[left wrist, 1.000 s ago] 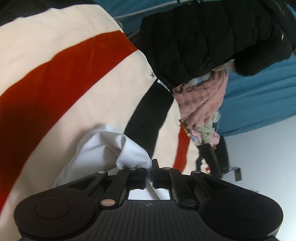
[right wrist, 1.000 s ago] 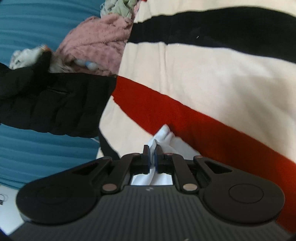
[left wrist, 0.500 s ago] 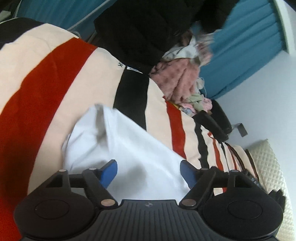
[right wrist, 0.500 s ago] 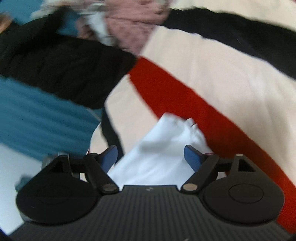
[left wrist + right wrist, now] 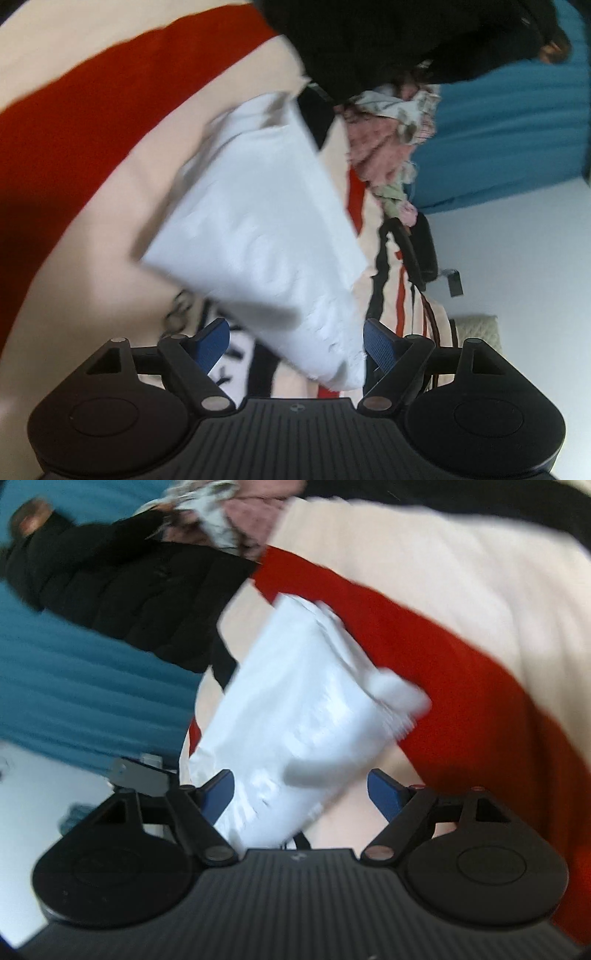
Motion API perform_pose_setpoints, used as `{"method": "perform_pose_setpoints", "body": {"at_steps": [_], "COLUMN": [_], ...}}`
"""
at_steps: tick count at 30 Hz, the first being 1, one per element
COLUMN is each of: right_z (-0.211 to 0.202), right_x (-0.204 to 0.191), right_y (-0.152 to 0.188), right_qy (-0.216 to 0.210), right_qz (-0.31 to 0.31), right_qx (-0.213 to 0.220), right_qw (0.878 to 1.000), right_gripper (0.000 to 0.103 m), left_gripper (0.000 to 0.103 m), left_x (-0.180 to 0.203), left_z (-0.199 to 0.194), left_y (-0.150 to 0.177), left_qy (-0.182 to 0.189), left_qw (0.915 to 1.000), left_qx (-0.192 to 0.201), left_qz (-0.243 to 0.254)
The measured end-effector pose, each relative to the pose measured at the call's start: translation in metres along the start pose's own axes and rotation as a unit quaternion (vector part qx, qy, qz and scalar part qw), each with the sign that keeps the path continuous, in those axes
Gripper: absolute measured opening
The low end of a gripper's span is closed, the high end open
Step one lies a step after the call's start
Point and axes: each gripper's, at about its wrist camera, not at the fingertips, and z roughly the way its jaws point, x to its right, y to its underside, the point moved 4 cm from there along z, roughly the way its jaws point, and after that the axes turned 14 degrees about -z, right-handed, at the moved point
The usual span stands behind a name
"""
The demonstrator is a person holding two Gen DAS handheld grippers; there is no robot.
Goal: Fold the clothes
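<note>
**Across the striped blanket: a white garment lies free, both grippers spread wide**

On the far left of the left wrist view, the striped blanket (image 5: 92, 155) fills the frame with a broad red band between cream bands. Moving right, the white garment (image 5: 258, 236) lies on that blanket as a roughly folded, flat shape with a straight long edge; its near corner reaches down between the blue-padded fingers. The left gripper (image 5: 295, 345) has its jaws wide apart, one pad (image 5: 210, 345) on each side of the cloth corner, and nothing is clamped between them. Whether the pads brush the fabric is hard to tell through the blur. Farther right, a black padded jacket (image 5: 388, 40) lies at the top, with a heap of pink and pale clothes (image 5: 384, 147) just beside it, then a blue curtain (image 5: 509, 129) and a pale wall at the right edge.

From the right wrist view, the blue curtain (image 5: 74, 672) sits at the left, with the black padded jacket (image 5: 140, 590) stretched across it and onto the striped blanket (image 5: 461, 590). In the middle, the white garment (image 5: 303, 716) lies slantwise on the blanket, its upper end bunched against the red band, its lower end running down between the fingers. The right gripper (image 5: 301, 792) is likewise spread wide, with one blue pad (image 5: 219, 792) overlapping the cloth's edge in the picture, and it grips nothing. To the right, red and cream bands run to the frame's edge. Both views are smeared by motion.
</note>
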Motion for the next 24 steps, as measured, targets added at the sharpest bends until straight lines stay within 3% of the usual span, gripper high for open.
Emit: {"method": "perform_pose_setpoints", "body": {"at_steps": [5,7,11,13,17,20,24], "right_z": [0.014,0.022,0.035,0.037,0.023,0.013,-0.015], "right_x": [0.016,0.018,0.019,0.018,0.008,0.001,-0.01], "right_y": [0.004,0.0,-0.009,-0.013,-0.015,-0.016,-0.015], "right_qy": [-0.016,-0.018,-0.01,-0.002,0.001,0.002,0.003], "right_qz": [0.027,0.027,0.019,0.01,-0.009,-0.023,-0.036], "right_qx": [0.007,0.021,0.045,0.057,0.078,0.094,0.118], "right_qw": [0.999,0.999,0.999,0.998,0.997,0.995,0.992], "right_gripper": [0.082,0.081,0.065,0.054,0.022,0.015,0.014], "left_gripper": [0.08,0.072,0.057,0.05,0.032,0.021,0.018], "left_x": [-0.024,-0.035,-0.049,-0.048,-0.043,-0.032,-0.011], "left_z": [0.016,0.023,0.036,0.038,0.032,0.02,0.0], "left_y": [-0.019,-0.029,-0.043,-0.044,-0.041,-0.036,-0.018], "left_qy": [0.001,0.006,0.022,0.019,0.015,0.021,0.041], "left_qw": [0.9989,0.9972,0.9928,0.9939,0.996,0.9968,0.9983], "left_qx": [0.022,0.035,0.052,0.054,0.061,0.058,0.03], "left_qz": [-0.042,-0.066,-0.106,-0.094,-0.064,-0.051,-0.028]}}
